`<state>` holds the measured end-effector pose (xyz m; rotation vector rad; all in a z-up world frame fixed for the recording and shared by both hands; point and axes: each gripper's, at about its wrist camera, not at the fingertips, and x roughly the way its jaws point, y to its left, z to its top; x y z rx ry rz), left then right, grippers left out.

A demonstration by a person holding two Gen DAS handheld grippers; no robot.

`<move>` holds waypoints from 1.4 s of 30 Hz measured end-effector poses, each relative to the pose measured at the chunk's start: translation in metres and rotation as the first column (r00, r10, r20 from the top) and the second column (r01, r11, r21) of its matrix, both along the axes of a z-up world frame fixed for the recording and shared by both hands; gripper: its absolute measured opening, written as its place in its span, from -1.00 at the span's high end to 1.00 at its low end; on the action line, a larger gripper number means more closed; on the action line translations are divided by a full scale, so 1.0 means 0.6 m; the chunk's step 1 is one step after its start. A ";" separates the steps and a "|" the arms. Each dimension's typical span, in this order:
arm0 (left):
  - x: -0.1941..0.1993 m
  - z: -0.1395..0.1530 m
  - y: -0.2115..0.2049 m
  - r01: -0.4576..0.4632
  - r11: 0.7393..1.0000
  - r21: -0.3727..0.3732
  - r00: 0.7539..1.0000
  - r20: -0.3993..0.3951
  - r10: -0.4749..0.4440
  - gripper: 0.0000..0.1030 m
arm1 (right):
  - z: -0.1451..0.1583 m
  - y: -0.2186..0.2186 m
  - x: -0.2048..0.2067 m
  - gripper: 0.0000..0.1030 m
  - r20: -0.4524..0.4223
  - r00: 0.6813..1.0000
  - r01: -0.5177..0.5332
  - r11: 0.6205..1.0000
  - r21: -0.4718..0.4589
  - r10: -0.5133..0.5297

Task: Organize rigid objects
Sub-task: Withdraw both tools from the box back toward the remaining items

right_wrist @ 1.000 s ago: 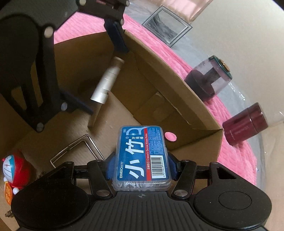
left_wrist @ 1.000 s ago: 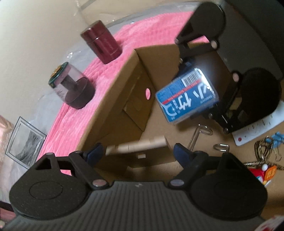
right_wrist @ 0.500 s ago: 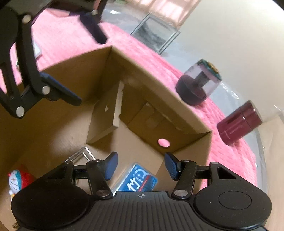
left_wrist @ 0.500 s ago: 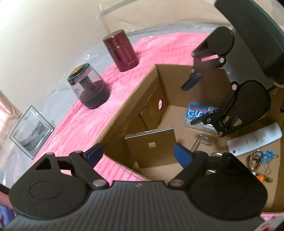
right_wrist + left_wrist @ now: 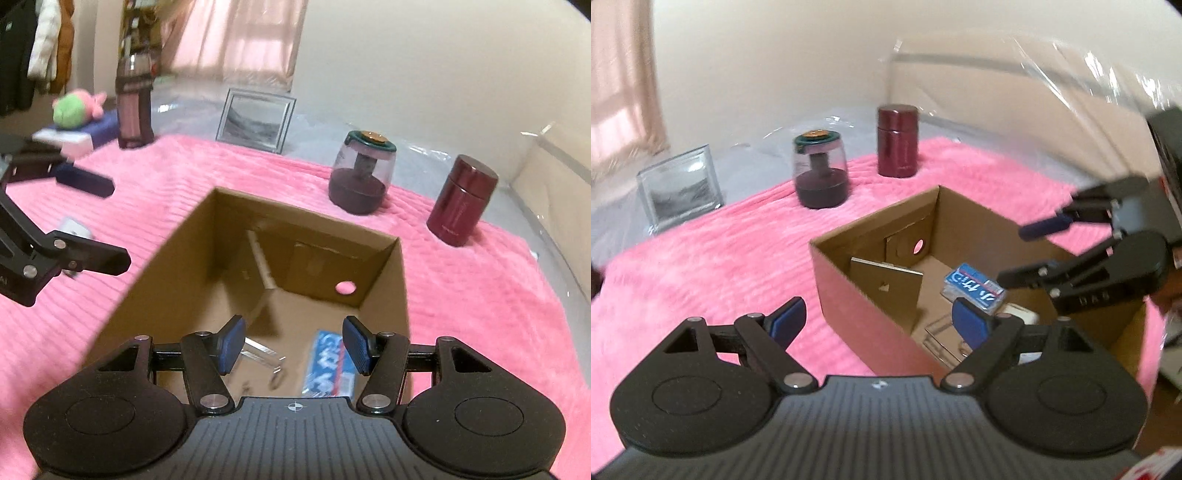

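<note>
An open cardboard box (image 5: 857,295) (image 5: 402,288) sits on a pink blanket. A blue floss box (image 5: 973,288) (image 5: 328,363) lies flat on its floor, beside a brown card packet (image 5: 886,291) that leans on the wall. My left gripper (image 5: 879,321) is open and empty, above the box's near-left wall. My right gripper (image 5: 293,341) is open and empty, above the box and over the floss box; it also shows in the left wrist view (image 5: 1049,251). A dark red canister (image 5: 897,146) (image 5: 461,201) and a clear-domed jar (image 5: 822,170) (image 5: 362,173) stand on the blanket beyond the box.
A framed picture (image 5: 679,188) (image 5: 255,120) stands behind the blanket. A metal clip (image 5: 258,350) and a white item (image 5: 1019,314) lie in the box. A dark bottle (image 5: 135,107) and a green plush toy (image 5: 75,109) are far left. A small grey object (image 5: 75,229) lies on the blanket.
My right gripper let go of the floss box, which now lies in the cardboard box. Both grippers rose and drew back from the box. The brown packet stays against the wall.
</note>
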<state>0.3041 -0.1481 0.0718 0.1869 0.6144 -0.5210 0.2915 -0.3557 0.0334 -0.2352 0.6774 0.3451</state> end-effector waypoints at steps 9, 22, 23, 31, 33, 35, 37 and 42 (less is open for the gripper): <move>-0.125 0.002 0.060 -0.128 0.990 -0.053 0.992 -0.012 0.128 -0.63 | 0.018 0.029 -0.160 -0.10 0.011 0.994 0.106 0.969 0.223 -0.111; -0.271 -0.048 0.153 -0.306 0.950 -0.055 0.950 -0.087 0.301 -0.63 | 0.016 0.102 -0.318 -0.33 0.025 0.991 0.116 0.920 0.375 -0.135; -0.280 -0.052 0.163 -0.322 0.945 -0.063 0.944 -0.100 0.315 -0.63 | 0.016 0.106 -0.323 -0.33 0.024 0.991 0.115 0.918 0.378 -0.134; -0.345 -0.080 0.224 -0.430 0.901 -0.059 0.900 -0.103 0.423 -0.70 | 0.013 0.153 -0.360 -0.34 0.049 0.995 0.065 0.933 0.355 -0.088; -0.356 -0.082 0.238 -0.453 0.890 -0.046 0.890 -0.092 0.448 -0.72 | 0.009 0.166 -0.365 -0.34 0.053 0.996 0.052 0.935 0.351 -0.075; -0.364 -0.085 0.255 -0.481 0.876 -0.029 0.875 -0.077 0.478 -0.73 | 0.004 0.178 -0.366 -0.34 0.052 0.997 0.035 0.937 0.348 -0.057; -0.369 -0.086 0.274 -0.510 0.860 -0.022 0.859 -0.069 0.508 -0.73 | -0.001 0.192 -0.366 -0.34 0.052 0.998 0.022 0.938 0.347 -0.043; -0.368 -0.086 0.313 -0.561 0.828 -0.021 0.827 -0.053 0.559 -0.73 | -0.013 0.223 -0.365 -0.34 0.050 0.999 -0.009 0.941 0.338 -0.008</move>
